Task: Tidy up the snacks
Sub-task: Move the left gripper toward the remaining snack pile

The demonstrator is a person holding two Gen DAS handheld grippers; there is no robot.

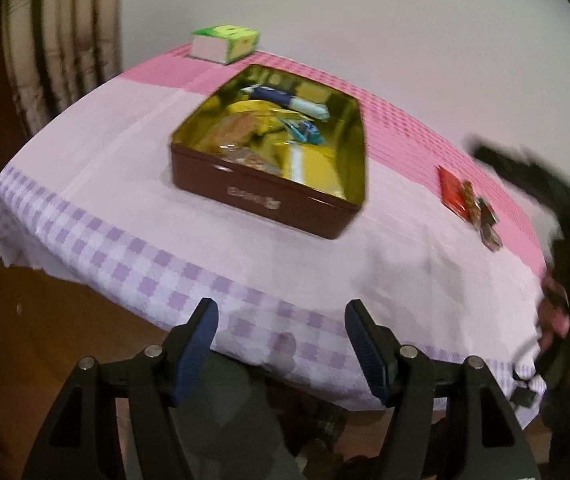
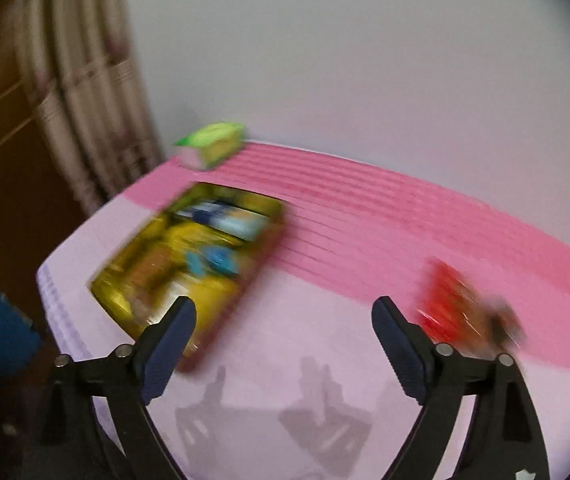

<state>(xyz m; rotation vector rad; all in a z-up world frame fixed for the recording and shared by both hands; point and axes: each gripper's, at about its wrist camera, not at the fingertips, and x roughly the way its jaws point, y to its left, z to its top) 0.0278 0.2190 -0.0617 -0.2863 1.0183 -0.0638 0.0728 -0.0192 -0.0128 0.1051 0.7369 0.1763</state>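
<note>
Inside the open tin [image 1: 269,200], most of the snacks already lie: a blue-and-white packet [image 1: 289,102] toward its far wall, yellow wrappers [image 1: 253,110] under that, a small blue packet [image 1: 305,132] near the middle and a brownish clear-wrapped piece [image 1: 237,152] toward its near wall. By that showing, the job looks well advanced. To the right of the tin, well apart from it, a red packet [image 1: 451,190] with a few small dark sweets [image 1: 485,220] beside it lies on the desk [image 1: 125,184]; these appear to be what is left to put away. Behind the tin, at the far edge of the cloth, stands a green-and-white box [image 1: 225,44]; whether it belongs among the snacks I cannot tell.

Nearer than the tin, the left claw [image 1: 281,344] hangs off the desk's front edge, spread wide and holding nothing. The right claw [image 2: 285,344] hovers over bare cloth between the tin and the red packet, also wide open and empty. Its view is badly smeared, so finer detail there is lost. The likely remaining work is carrying the red packet and sweets across into the tin.
</note>
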